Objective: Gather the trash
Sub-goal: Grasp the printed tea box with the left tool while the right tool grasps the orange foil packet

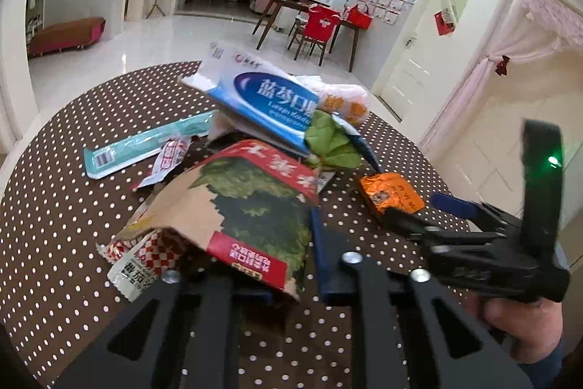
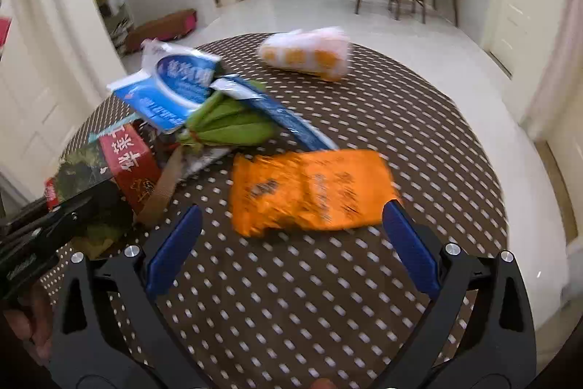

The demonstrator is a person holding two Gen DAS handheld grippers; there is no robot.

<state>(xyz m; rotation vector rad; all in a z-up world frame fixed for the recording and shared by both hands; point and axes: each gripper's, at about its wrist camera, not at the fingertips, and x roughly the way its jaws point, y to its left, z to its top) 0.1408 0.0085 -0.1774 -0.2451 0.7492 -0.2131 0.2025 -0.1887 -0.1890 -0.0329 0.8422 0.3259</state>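
Observation:
Trash lies heaped on a round brown table with white dots [image 1: 54,206] [image 2: 291,308]. My left gripper [image 1: 291,279] sits low in the left wrist view, its jaws narrow and shut on the lower edge of a brown and red snack bag [image 1: 251,206]; the right wrist view shows the left gripper [image 2: 91,203] on that snack bag [image 2: 127,159]. An orange packet [image 2: 313,192] [image 1: 391,194] lies flat at the tips of my right gripper [image 2: 291,208], which is open with its blue pads [image 2: 175,250] wide apart. The right gripper [image 1: 408,210] is also in the left wrist view.
The heap holds a blue and white box [image 1: 269,104] [image 2: 175,86], a green wrapper [image 1: 331,141] [image 2: 229,123], a teal strip packet [image 1: 145,144], a checked sachet [image 1: 135,261] and a white and orange bag [image 1: 346,101] [image 2: 306,53]. A hand [image 1: 521,319] holds the right gripper.

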